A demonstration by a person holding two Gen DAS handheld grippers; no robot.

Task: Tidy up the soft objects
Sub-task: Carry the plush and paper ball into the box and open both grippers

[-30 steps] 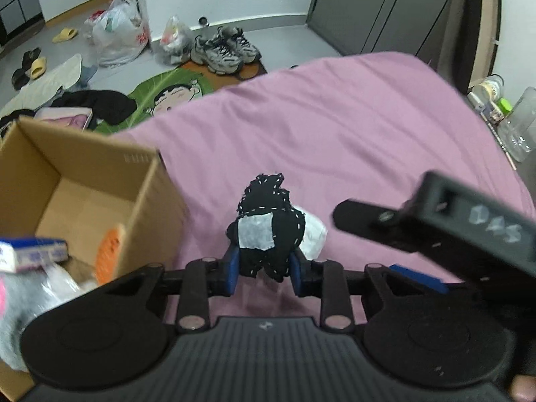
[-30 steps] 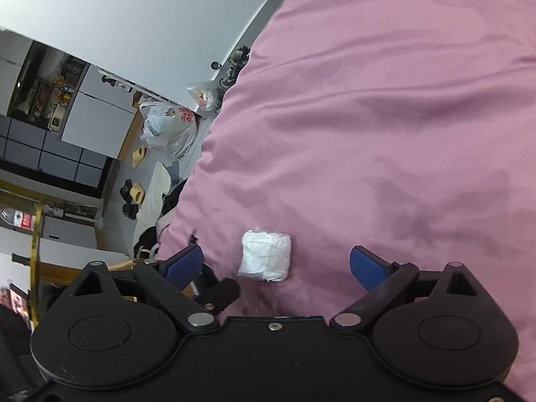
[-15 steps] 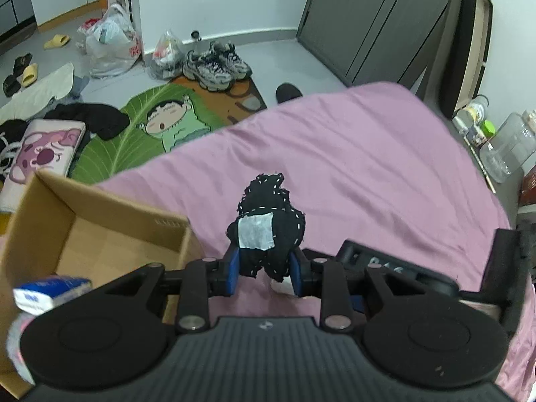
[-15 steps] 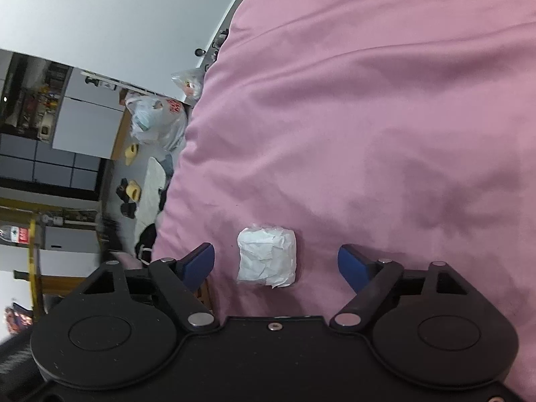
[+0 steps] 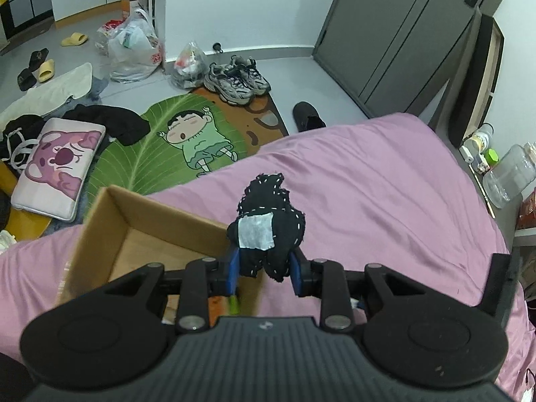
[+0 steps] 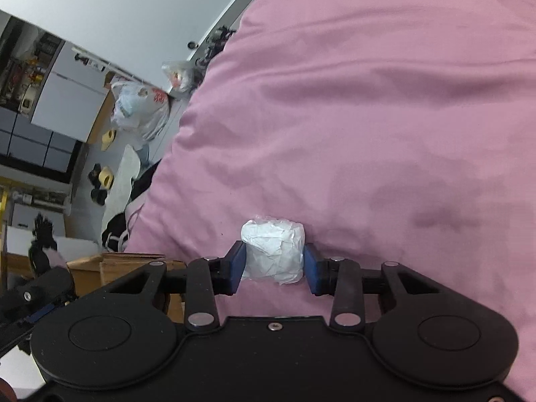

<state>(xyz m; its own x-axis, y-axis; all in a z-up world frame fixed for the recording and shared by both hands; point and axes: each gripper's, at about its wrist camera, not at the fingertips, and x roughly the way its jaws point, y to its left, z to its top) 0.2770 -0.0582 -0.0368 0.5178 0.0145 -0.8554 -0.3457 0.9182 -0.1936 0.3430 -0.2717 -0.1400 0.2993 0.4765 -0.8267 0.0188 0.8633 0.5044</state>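
Gripping black pouch beside cardboard box edge, left gripper.

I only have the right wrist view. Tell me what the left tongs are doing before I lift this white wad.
Observer: The left tongs are shut on a black stitched fabric toy with a white patch.
Operator: Report where that toy sits relative to the box.
Observer: It is held near the right wall of the open brown cardboard box, by its far corner.
Operator: Confirm what the box rests on.
Observer: It rests on the pink bedsheet, near the edge facing the floor.
Operator: Check my grip.
Observer: The right tongs are shut on the crumpled white paper wad.
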